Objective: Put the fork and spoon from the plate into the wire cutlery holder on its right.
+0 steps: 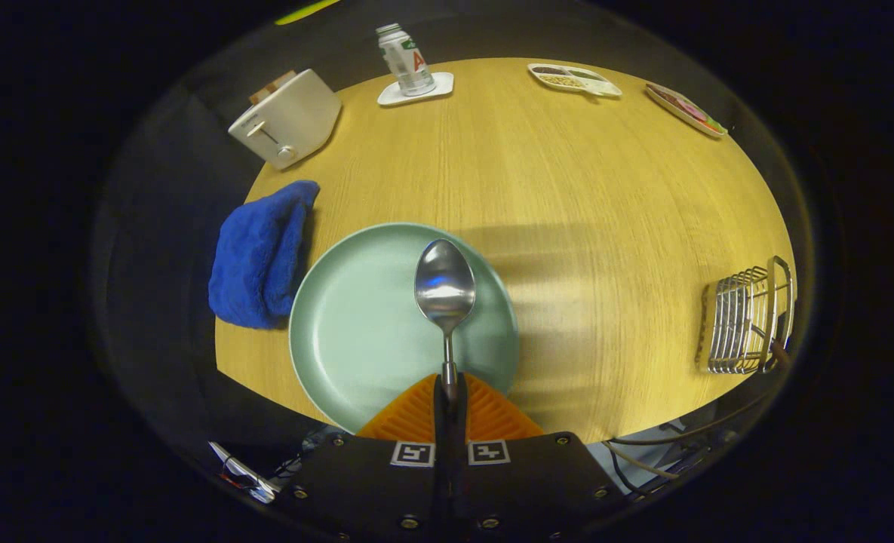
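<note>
My gripper is clamped on the handle of the spoon, whose bowl juts ahead over the green plate. I see the wire cutlery holder well apart to the right on the wooden surface, a fork handle leaning inside it.

The shiny metal spoon has the lower end of its handle hidden between the closed fingers of the gripper, which pinch it above the pale green round plate. Right of the plate, the far side of the silver wire cutlery holder is lost in dark blur. Food on the two small trays beyond the plate is too small to identify.
</note>
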